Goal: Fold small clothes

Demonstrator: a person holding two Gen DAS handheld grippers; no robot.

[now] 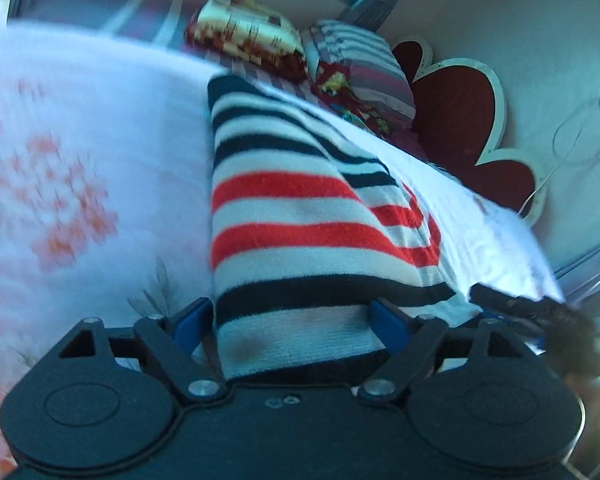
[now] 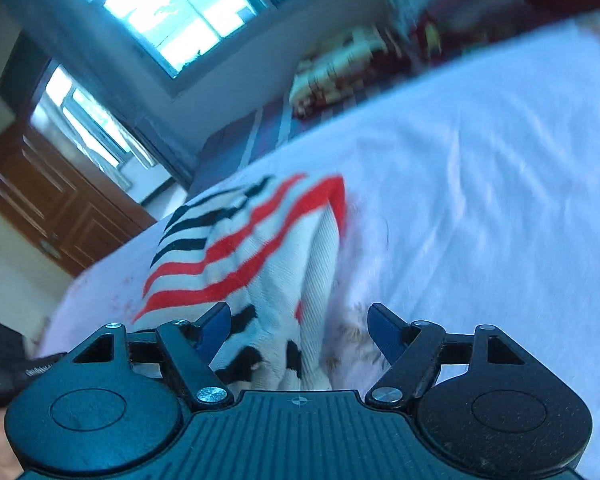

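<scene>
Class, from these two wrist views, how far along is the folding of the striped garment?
Done: the striped garment already looks doubled over on the white sheet. In hand: both the left gripper and right gripper are open, the cloth lying between their fingers. Left: any last fold, though blur hides details.

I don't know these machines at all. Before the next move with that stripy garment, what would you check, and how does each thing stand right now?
1. Striped garment between the left gripper fingers: ok, cloth fills the gap.
2. Left grip actually closed on it: cannot tell; the blue fingers stand apart.
3. Right gripper has cloth between its fingers: ok, though off to the left side.
4. Right grip closed: not ok, fingers wide apart.
5. White bedsheet flat beyond the garment: ok.
6. Pictures sharp enough to judge: not ok, both are blurred.
</scene>
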